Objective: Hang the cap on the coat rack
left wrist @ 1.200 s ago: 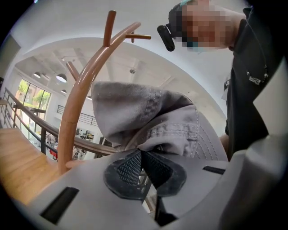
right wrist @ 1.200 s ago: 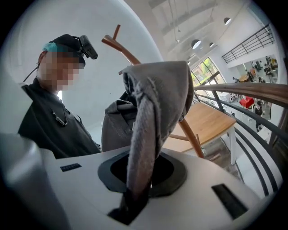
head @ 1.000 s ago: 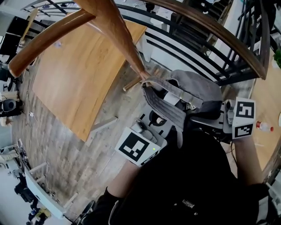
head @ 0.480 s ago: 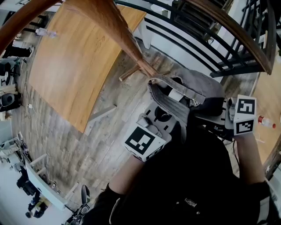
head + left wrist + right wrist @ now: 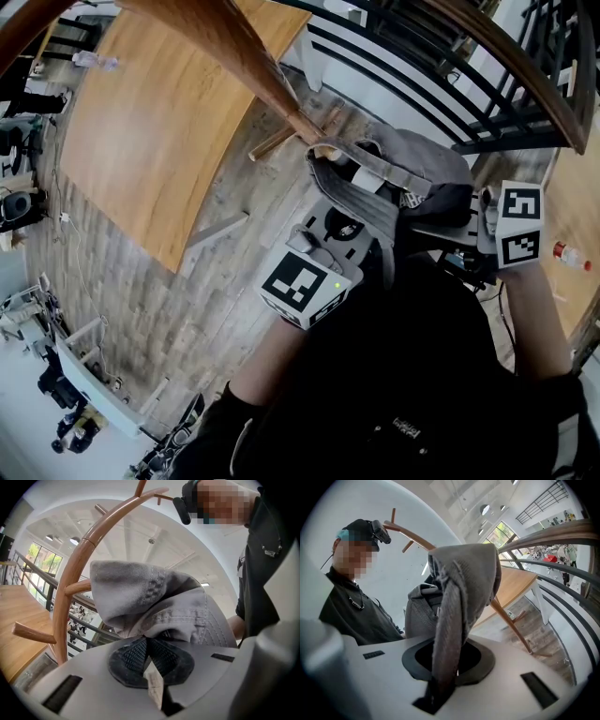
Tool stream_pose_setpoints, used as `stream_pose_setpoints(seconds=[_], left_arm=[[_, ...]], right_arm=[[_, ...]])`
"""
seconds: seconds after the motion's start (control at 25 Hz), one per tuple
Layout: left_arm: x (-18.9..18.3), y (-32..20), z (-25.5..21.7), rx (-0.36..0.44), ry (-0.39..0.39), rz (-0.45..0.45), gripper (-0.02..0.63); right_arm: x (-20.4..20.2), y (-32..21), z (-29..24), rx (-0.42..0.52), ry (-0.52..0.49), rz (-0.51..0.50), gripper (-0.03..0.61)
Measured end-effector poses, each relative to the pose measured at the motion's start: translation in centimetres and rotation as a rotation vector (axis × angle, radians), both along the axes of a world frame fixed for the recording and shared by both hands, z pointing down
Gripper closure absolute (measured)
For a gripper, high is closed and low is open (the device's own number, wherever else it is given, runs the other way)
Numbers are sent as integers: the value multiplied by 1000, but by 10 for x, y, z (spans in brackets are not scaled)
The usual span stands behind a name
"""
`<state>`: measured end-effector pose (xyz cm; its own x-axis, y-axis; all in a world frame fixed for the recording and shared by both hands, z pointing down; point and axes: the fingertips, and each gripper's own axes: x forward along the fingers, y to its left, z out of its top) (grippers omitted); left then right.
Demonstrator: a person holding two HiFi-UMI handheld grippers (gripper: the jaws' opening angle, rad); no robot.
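Both grippers have sunk a little with the cap (image 5: 422, 169) over the last second. Its rim still lies close against the tip of the coat rack's (image 5: 248, 66) slanting limb in the head view. The grey cap hangs in the air between the two grippers, opening turned towards the rack, not yet on any peg.

The left gripper (image 5: 349, 228) has its jaws closed tight on the cap's fabric. In the left gripper view a pale label sticks out between the ribbed pads (image 5: 133, 656), and the cap (image 5: 150, 602) bulges up just beyond them. The right gripper (image 5: 459, 234) pinches the other side. In the right gripper view its jaws are narrow, clamped on a fold of the cap (image 5: 459, 583) that drapes down through them.

Behind the cap, the left gripper view shows the rack's (image 5: 70, 583) curved wooden arm with short pegs. The person wears a black top. Below and to the left lies a wooden table (image 5: 159, 141) on a grey plank floor (image 5: 187, 319). A black railing (image 5: 441, 84) with a wooden handrail runs along the upper right, and a small bottle (image 5: 567, 253) lies near the right edge.
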<state>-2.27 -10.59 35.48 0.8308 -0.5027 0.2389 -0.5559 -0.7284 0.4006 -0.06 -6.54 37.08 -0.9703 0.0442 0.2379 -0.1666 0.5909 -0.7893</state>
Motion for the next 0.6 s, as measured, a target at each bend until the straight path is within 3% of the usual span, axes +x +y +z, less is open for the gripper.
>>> stream_pose_setpoints(seconds=[0.6], left_arm=[[-19,-23,17,-24,-29,-43,611]], right_arm=[[-19,-20,15,-25,4,-12,517]])
